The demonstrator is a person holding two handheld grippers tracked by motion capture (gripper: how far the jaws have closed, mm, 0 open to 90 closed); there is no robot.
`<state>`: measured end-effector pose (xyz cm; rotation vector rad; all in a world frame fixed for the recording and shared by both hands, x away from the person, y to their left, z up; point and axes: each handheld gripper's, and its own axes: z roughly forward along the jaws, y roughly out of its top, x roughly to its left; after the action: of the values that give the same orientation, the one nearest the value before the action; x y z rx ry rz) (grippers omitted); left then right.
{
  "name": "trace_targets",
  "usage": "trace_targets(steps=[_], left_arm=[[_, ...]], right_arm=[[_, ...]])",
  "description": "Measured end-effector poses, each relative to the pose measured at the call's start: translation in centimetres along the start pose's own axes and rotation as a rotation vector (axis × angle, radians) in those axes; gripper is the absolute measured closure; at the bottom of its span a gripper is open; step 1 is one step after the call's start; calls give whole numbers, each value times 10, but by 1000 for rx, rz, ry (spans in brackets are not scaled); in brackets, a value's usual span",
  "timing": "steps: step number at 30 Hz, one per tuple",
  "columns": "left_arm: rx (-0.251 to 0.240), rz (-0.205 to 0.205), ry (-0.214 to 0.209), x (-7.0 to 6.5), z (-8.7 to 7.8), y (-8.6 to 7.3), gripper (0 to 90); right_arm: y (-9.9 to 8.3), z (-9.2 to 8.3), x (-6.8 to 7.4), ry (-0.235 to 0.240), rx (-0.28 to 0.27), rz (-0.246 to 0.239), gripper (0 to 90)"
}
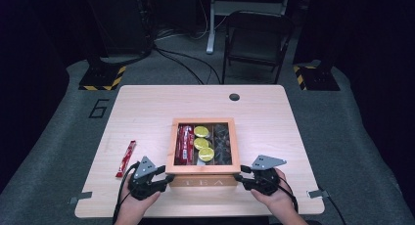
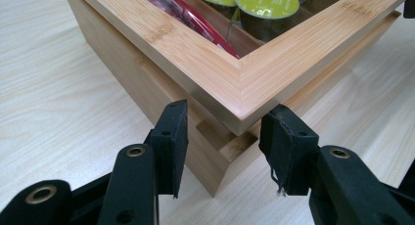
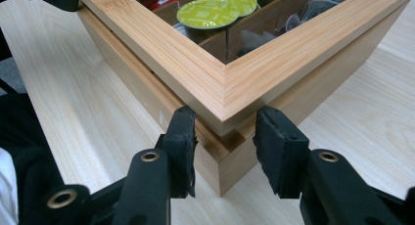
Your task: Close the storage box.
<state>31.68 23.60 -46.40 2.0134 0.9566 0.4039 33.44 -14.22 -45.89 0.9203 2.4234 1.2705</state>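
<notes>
The left gripper (image 2: 222, 132) and the right gripper (image 3: 222, 132) are held at the two near corners of the tea box (image 1: 203, 181), which stands at the near middle of the table (image 1: 147, 102). Each pair of jaws is set about half open, astride a corner of the lid (image 2: 215, 73). The pads lie close against the wood, but whether they press on it cannot be told.

For the lid to be handled well, both corners are best worked together and evenly, so that the frame is kept level and is not twisted on its back edge. The pads are best seated on the lid's edge rather than on the box wall below it. A thin shadowed gap is seen under the lid at both corners.

The box is made of pale, straight-grained bamboo with mitred corners, and a clear pane is set in the lid. Beneath it, red sachets (image 1: 184, 144), round green-topped capsules (image 1: 203, 143) and dark packets (image 1: 223, 142) are sorted into three compartments. A red stick pack (image 1: 126, 159) lies apart on the smooth table, left of the box.
</notes>
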Motion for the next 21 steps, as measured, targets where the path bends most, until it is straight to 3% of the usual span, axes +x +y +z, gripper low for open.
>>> trace_targets(steps=[11,21], left_arm=[[23,-8,-19,-4,3,-1,501],[27,1,-12,-4,2,0,494]], right_arm=[[-2,4,0,3,43,-2,583],[-2,4,0,9,36,11,579]])
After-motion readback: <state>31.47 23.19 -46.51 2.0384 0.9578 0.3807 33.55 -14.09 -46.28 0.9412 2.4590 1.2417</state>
